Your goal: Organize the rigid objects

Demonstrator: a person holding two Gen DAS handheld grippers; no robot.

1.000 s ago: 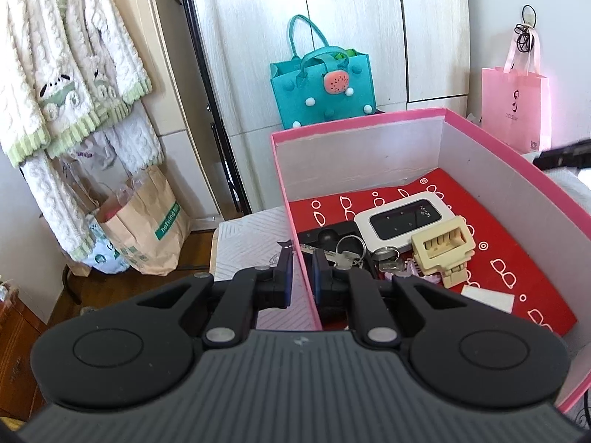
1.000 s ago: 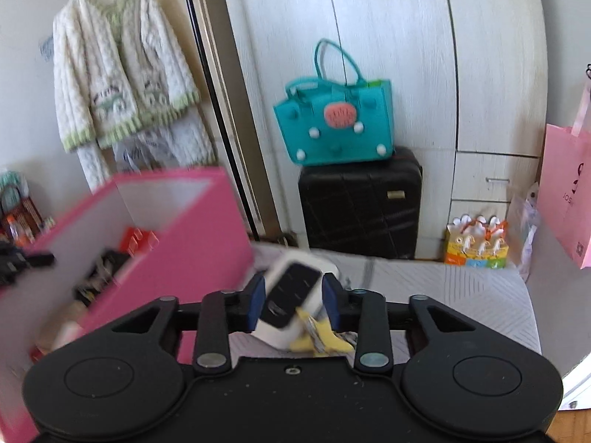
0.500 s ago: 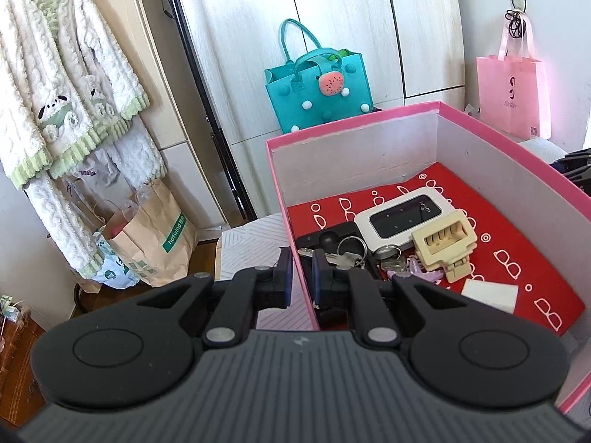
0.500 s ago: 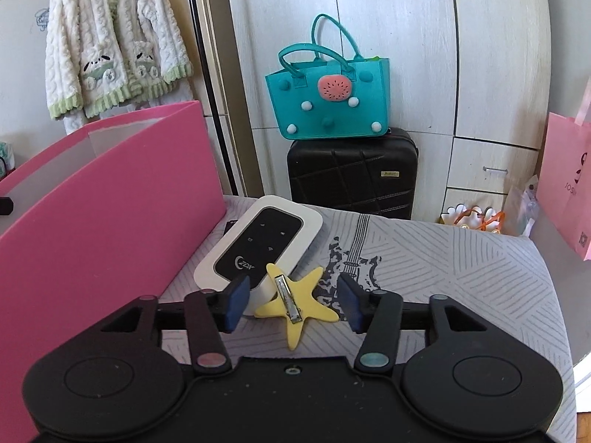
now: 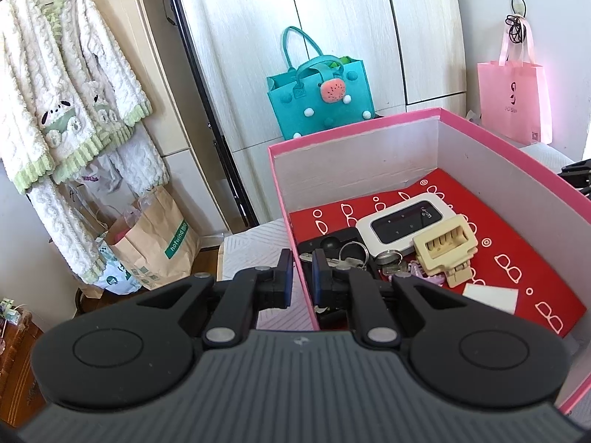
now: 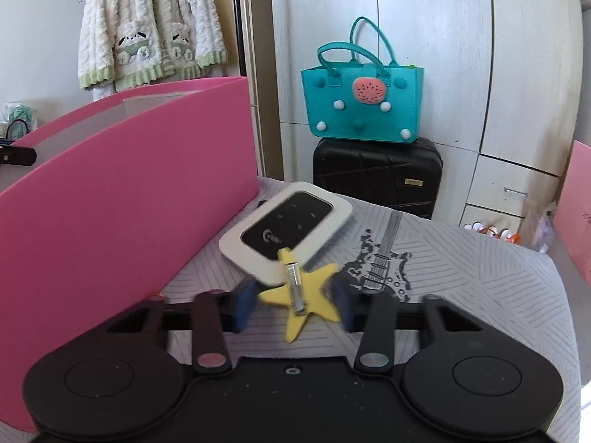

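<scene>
The pink cardboard box (image 5: 291, 221) wall is pinched by the downward-angled left hand-held gripper (image 5: 300, 277). The right hand-held gripper (image 6: 293, 304), jaws just closing, is lowered astride a yellow foam star hair clip (image 6: 301, 293) overlapping a white pocket router (image 6: 286, 230) on the bed.

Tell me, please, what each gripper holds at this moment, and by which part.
The left gripper is shut on the near wall of the pink box. The right gripper holds nothing: its jaws, just closing, stand around the yellow star clip, not pressing it.
</scene>
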